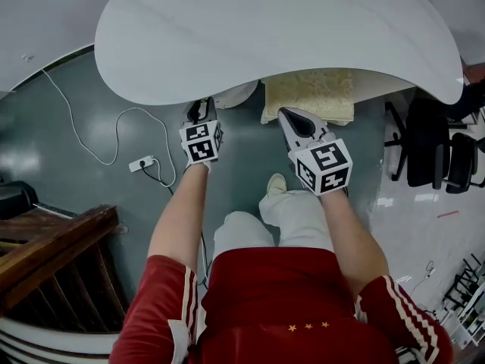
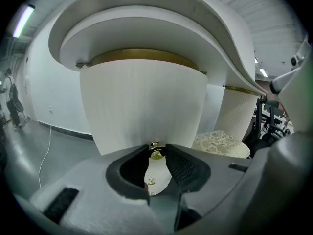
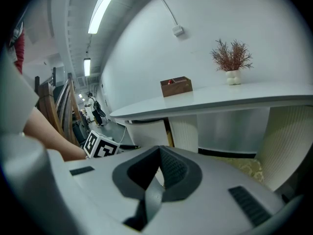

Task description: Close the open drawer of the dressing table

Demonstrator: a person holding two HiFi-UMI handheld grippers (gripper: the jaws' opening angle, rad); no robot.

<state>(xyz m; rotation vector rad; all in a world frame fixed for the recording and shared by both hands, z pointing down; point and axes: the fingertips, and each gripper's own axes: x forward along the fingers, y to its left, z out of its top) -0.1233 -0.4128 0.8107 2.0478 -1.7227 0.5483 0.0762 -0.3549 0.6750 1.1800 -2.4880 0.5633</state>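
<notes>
The dressing table has a white top point(image 1: 280, 29) and, under its left edge, a curved white drawer front point(image 2: 142, 106) with a small brass knob point(image 2: 155, 152). My left gripper point(image 2: 156, 156) reaches under the tabletop, and its dark pads press on that knob from both sides. In the head view the left gripper point(image 1: 198, 114) is at the table's edge, right by the drawer point(image 1: 236, 94). My right gripper point(image 1: 292, 120) hangs to the right in front of the table, with its jaws together and nothing between them. In the right gripper view its pads point(image 3: 168, 168) meet at the tip.
A cream cushioned stool point(image 1: 308, 95) stands under the table, just beyond the right gripper. A white cable and power strip point(image 1: 142, 163) lie on the grey floor at the left. Dark wooden stairs point(image 1: 53, 256) are at the lower left and black chairs point(image 1: 436, 150) at the right. A wooden box point(image 3: 176, 86) and a small vase point(image 3: 232, 62) sit on the tabletop.
</notes>
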